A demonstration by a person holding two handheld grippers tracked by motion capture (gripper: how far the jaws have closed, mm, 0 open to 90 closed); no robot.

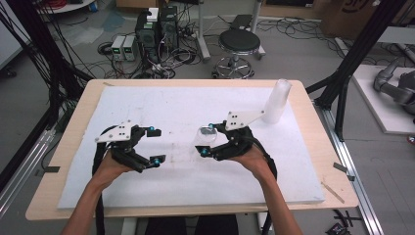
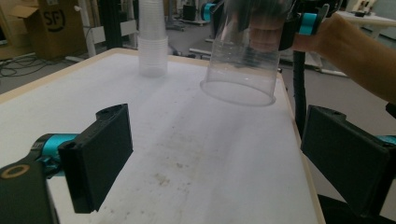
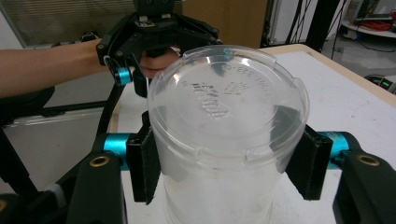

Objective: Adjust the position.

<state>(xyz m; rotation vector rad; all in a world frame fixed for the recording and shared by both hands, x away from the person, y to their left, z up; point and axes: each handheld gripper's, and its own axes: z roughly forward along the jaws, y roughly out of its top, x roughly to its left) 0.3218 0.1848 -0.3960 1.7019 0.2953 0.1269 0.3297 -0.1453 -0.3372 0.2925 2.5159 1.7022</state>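
Two black jaws of the right gripper (image 3: 224,163) press on opposite sides of a clear cup (image 3: 224,140), which sits squarely between them. In the left gripper view the cup (image 2: 245,51) hangs mouth down and tilted, its long axis leaning off upright, base uppermost, clear of the white mat (image 2: 187,154). It looks empty. Its embossed base faces the camera in the right gripper view. The left gripper (image 1: 149,146) stands wide with nothing between its jaws, well apart from the cup (image 1: 206,137). Farther off, a stack of cups (image 1: 277,100) stands upright on the mat near the table (image 1: 73,127) edge.
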